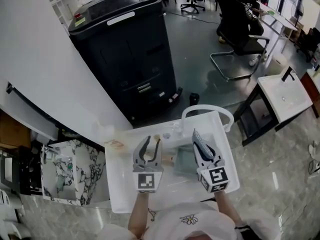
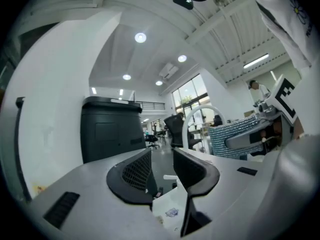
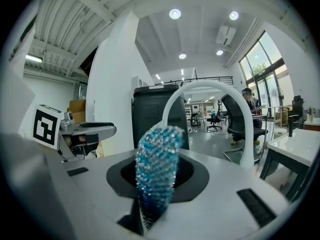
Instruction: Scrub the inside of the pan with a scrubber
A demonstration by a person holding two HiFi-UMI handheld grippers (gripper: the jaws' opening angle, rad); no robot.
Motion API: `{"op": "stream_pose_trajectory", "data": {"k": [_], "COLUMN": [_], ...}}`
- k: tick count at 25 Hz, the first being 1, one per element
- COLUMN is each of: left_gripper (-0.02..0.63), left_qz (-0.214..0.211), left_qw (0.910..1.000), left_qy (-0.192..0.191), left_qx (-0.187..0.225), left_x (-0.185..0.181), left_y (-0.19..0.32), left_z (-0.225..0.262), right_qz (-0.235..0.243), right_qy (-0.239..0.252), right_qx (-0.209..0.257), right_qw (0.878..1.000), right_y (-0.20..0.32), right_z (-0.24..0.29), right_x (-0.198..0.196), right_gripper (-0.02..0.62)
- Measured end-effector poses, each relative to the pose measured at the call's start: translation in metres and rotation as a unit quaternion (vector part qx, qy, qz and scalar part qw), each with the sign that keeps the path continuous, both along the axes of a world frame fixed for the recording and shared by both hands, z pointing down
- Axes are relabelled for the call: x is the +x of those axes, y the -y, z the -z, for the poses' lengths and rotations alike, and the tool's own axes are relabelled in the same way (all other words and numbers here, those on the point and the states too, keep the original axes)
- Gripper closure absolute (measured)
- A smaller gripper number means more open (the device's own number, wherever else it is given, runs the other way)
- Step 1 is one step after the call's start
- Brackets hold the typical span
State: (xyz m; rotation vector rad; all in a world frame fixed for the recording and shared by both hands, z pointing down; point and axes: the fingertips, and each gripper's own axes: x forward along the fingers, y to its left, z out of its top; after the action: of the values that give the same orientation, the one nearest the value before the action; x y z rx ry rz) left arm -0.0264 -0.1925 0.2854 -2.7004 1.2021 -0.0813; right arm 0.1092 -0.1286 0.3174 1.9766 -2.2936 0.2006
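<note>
My right gripper [image 1: 197, 139] is shut on a sparkly blue-green scrubber [image 3: 156, 170], which stands up between its jaws in the right gripper view. The scrubber [image 2: 234, 137] also shows at the right of the left gripper view. My left gripper [image 1: 152, 144] hovers beside it over the white basin top [image 1: 125, 184]. Its jaws are open with nothing between them [image 2: 161, 157]. A white arched faucet [image 1: 207, 110] stands at the far edge. I cannot make out a pan in any view.
A tall black bin [image 1: 125, 49] stands just beyond the basin. A small yellowish item [image 1: 115, 144] lies at the basin's left corner. A second white sink stand [image 1: 282, 91] is at the right, with a seated person and office chairs behind it. Marble-patterned shelves [image 1: 65, 171] stand on the left.
</note>
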Motion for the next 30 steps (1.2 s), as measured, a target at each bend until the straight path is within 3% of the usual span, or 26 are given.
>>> {"op": "stream_pose_trajectory", "data": {"k": [3, 6, 8, 11, 15, 17, 21, 23, 26, 30], "left_gripper": [0.455, 0.335, 0.316, 0.318, 0.318, 0.318, 0.318, 0.318, 0.318, 0.318], "left_qz": [-0.088, -0.178, -0.241, -0.315, -0.360, -0.379, -0.405, -0.405, -0.402, -0.396], "left_qw": [0.9928, 0.9650, 0.9340, 0.8706, 0.7899, 0.7586, 0.7056, 0.6886, 0.6759, 0.6564], "left_qy": [0.082, 0.192, 0.264, 0.378, 0.496, 0.529, 0.577, 0.596, 0.606, 0.628], "left_qx": [-0.005, -0.002, 0.000, -0.015, -0.013, -0.031, -0.069, -0.085, -0.120, -0.133], "left_x": [0.016, 0.033, 0.039, 0.037, 0.027, 0.020, 0.008, 0.002, -0.003, -0.004], "left_y": [-0.011, -0.021, -0.031, -0.046, -0.052, -0.057, -0.050, -0.043, -0.040, -0.038], "left_z": [-0.022, -0.048, -0.072, -0.121, -0.181, -0.207, -0.254, -0.272, -0.288, -0.306], "right_qz": [0.004, 0.009, 0.009, 0.007, 0.000, -0.003, -0.018, -0.025, -0.031, -0.034], "right_qy": [0.002, -0.008, -0.009, -0.007, -0.006, -0.002, 0.004, 0.010, 0.018, 0.025], "right_qx": [-0.021, -0.033, -0.042, -0.057, -0.075, -0.082, -0.089, -0.096, -0.108, -0.128], "right_qw": [1.000, 0.999, 0.999, 0.998, 0.997, 0.997, 0.996, 0.995, 0.994, 0.991], "right_y": [-0.011, -0.014, -0.018, -0.024, -0.030, -0.034, -0.036, -0.040, -0.049, -0.059], "right_z": [-0.014, -0.024, -0.031, -0.041, -0.050, -0.054, -0.061, -0.067, -0.077, -0.090], "right_x": [0.005, 0.012, 0.014, 0.016, 0.019, 0.020, 0.029, 0.032, 0.033, 0.035], "right_gripper": [0.537, 0.537, 0.537, 0.537, 0.537, 0.537, 0.537, 0.537, 0.537, 0.537]}}
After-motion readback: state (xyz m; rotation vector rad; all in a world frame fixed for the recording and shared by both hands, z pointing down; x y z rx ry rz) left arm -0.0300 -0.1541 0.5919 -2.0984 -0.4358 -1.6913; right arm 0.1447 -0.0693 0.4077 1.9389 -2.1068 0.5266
